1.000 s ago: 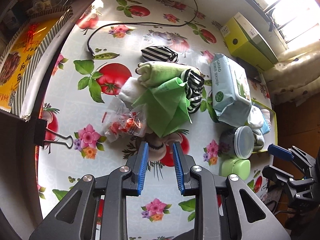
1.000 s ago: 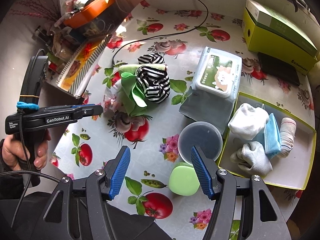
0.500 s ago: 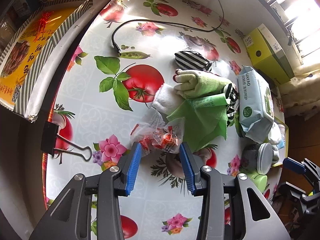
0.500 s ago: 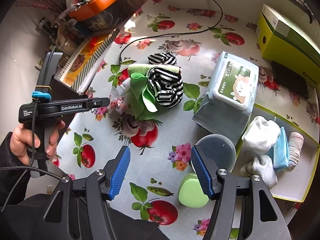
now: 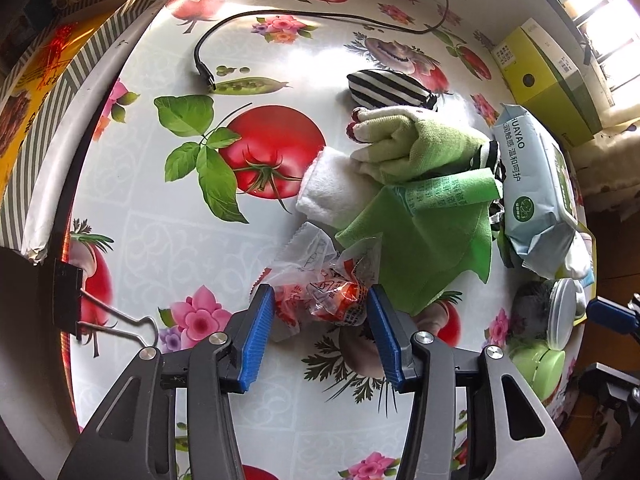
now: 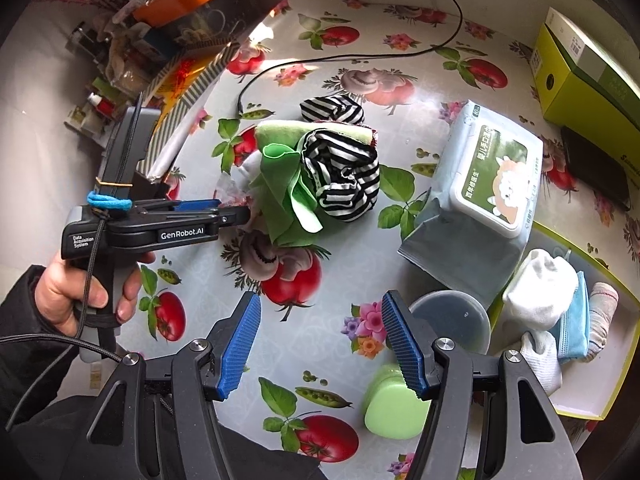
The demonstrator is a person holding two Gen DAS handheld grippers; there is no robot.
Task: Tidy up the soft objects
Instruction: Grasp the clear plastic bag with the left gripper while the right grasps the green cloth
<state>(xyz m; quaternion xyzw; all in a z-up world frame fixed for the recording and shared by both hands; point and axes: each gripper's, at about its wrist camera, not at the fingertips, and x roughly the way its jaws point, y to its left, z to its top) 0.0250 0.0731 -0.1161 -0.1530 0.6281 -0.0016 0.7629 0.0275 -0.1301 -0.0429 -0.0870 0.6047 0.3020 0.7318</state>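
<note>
- Your left gripper (image 5: 320, 308) has its jaws opening around a crinkled clear snack packet (image 5: 320, 292) with red print, lying on the tabletop (image 5: 160, 240) beside the green cloth (image 5: 432, 248).
- Your right gripper (image 6: 320, 344) hovers with jaws wide, empty.
- The left tool reads "GenRobot.AI".

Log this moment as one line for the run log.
left gripper: jaws opening around snack packet, not gripping | right gripper: open, empty | tray: socks inside

I see the cloth pile (image 6: 320, 184) mid-table; wipes pack (image 6: 484, 184) at three o'clock; tray (image 6: 608, 404) holding socks (image 6: 536, 288) at four.
</note>
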